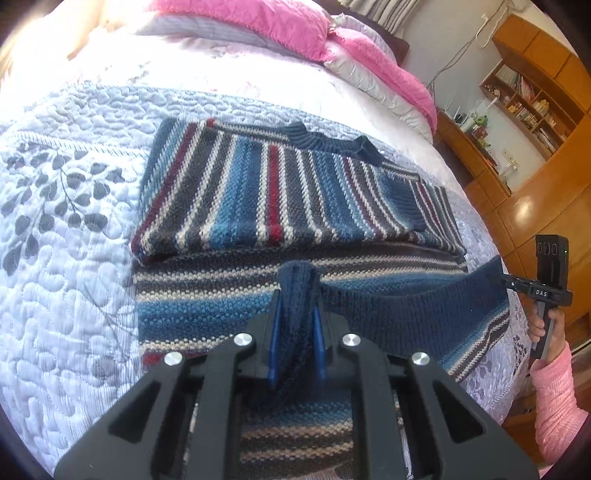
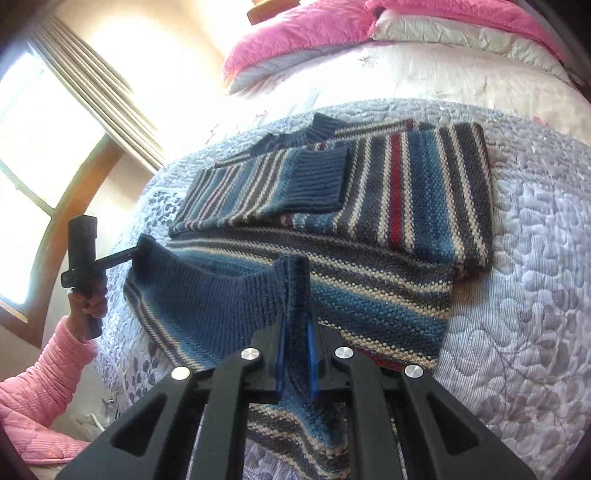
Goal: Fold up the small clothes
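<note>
Lying on the quilted bedspread [image 1: 70, 280] of a bed, the striped knit sweater [image 1: 280, 199] has its upper body and sleeves already folded into a block toward 12 o'clock, with the ribbed navy collar [image 1: 325, 138] at its far edge and a ribbed cuff [image 2: 321, 177] laid across the stripes. The lower part of the sweater stretches toward 6 o'clock, and its navy hem [image 2: 207, 295] is lifted off the bedspread between both tools. The left hand-held gripper [image 1: 297, 325] is clamped on a bunch of this hem, the knit squeezed between its blue pads [image 1: 275, 347]. The right hand-held gripper [image 2: 295, 332] is likewise closed on the hem, fabric pinched upright between its blue-lined fingers. In the left wrist view, the other tool appears at 3 o'clock, held by a hand [image 1: 546, 328] in a pink sleeve [image 1: 557, 398]; in the right wrist view, the opposite tool sits at 9 o'clock, biting the hem's corner. Pink pillows [image 1: 258, 22] lie at 12 o'clock, wooden shelves [image 1: 532, 99] at 2 o'clock, and a curtained window [image 2: 48, 122] at 10 o'clock in the right view.
</note>
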A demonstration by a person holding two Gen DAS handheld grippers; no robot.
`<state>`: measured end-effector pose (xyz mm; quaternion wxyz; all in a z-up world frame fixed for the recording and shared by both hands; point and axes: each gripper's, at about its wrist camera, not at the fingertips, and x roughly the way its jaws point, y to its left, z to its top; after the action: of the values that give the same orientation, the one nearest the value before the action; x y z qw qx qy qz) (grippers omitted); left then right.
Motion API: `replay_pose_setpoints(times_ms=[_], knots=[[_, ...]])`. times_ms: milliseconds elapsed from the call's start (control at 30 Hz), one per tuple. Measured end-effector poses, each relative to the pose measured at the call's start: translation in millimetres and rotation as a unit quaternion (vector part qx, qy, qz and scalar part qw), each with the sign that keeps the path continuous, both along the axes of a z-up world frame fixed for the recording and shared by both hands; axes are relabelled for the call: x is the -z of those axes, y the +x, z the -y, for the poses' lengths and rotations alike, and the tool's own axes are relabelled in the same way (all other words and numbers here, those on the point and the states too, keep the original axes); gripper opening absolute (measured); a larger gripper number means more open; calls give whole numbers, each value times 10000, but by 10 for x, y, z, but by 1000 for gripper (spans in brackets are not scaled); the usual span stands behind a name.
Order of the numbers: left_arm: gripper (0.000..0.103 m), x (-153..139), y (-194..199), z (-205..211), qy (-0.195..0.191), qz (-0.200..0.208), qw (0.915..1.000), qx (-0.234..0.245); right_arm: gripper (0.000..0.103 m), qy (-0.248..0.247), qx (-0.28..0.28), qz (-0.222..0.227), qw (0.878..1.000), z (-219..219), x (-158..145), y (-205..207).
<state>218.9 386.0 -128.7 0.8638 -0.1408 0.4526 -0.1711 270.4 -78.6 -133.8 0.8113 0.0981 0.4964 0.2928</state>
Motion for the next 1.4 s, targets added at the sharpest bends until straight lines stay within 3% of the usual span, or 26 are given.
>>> replay_pose_setpoints(times_ms=[133, 300, 567, 767, 933, 1167, 1400], knots=[[13, -335, 91, -13, 18, 388, 9990, -212, 9, 22, 125, 304, 9995, -10, -332, 112], [13, -677, 485, -10, 175, 683, 9966, -424, 9, 3, 433, 448, 9981, -2, -636, 554], [13, -881, 1261, 94, 618, 886, 9916, -704, 9, -244, 852, 457, 9950, -41, -743, 1394], [13, -727, 1814, 121, 863, 706, 9898, -892, 9, -544, 1134, 326, 9915, -90, -545, 1984], [13, -359, 2158, 147, 1048, 332, 9888, -1009, 9, -753, 1273, 56, 9890, -135, -182, 2333], [14, 146, 2345, 131, 1103, -80, 9881, -1068, 9, -823, 1398, -261, 9864, -101, 281, 2501], [19, 365, 2405, 86, 1105, -238, 9871, -1135, 10, -820, 1499, -429, 9844, -54, 592, 2571]])
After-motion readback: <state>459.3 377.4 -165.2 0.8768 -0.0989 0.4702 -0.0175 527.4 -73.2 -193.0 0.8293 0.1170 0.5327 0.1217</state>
